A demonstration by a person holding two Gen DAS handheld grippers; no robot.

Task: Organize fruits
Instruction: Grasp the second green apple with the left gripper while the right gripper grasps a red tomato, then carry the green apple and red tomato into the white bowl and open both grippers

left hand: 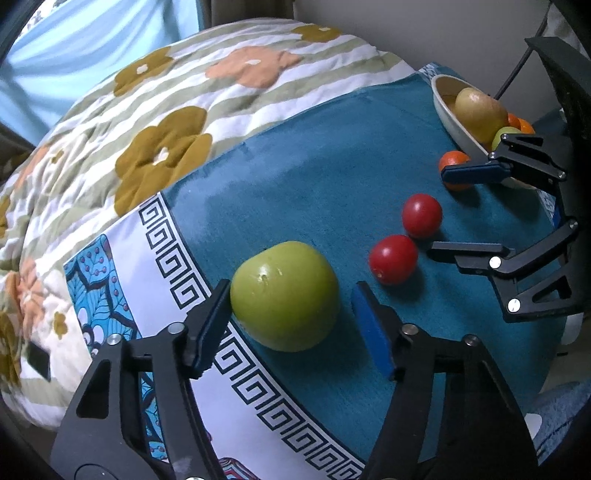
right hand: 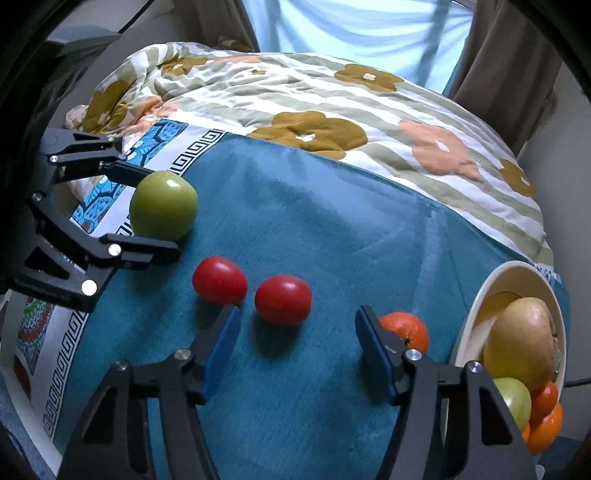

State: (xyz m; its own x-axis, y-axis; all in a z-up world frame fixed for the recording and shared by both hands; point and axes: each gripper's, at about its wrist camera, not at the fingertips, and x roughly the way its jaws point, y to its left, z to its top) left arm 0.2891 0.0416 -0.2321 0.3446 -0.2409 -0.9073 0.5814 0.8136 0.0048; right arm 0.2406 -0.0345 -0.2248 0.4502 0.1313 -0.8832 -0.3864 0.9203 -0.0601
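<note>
A green apple point(left hand: 284, 295) lies on the teal cloth point(left hand: 314, 184) between the fingers of my open left gripper point(left hand: 291, 299); the left pad touches or nearly touches it, the right pad stands apart. It also shows in the right wrist view point(right hand: 162, 205). Two red tomatoes point(left hand: 393, 258) point(left hand: 421, 215) lie side by side. My right gripper point(right hand: 297, 317) is open with one tomato point(right hand: 282, 300) just ahead between its fingertips, the other tomato point(right hand: 219, 280) at its left finger. A small orange point(right hand: 406, 330) sits behind its right finger. A cream bowl point(right hand: 476, 306) holds several fruits.
The teal cloth with a white key-pattern border point(left hand: 177, 258) lies on a bed with a flowered quilt point(left hand: 166, 110). The bowl point(left hand: 447, 110) stands at the cloth's far right edge. Pale blue curtains point(right hand: 351, 29) hang behind the bed.
</note>
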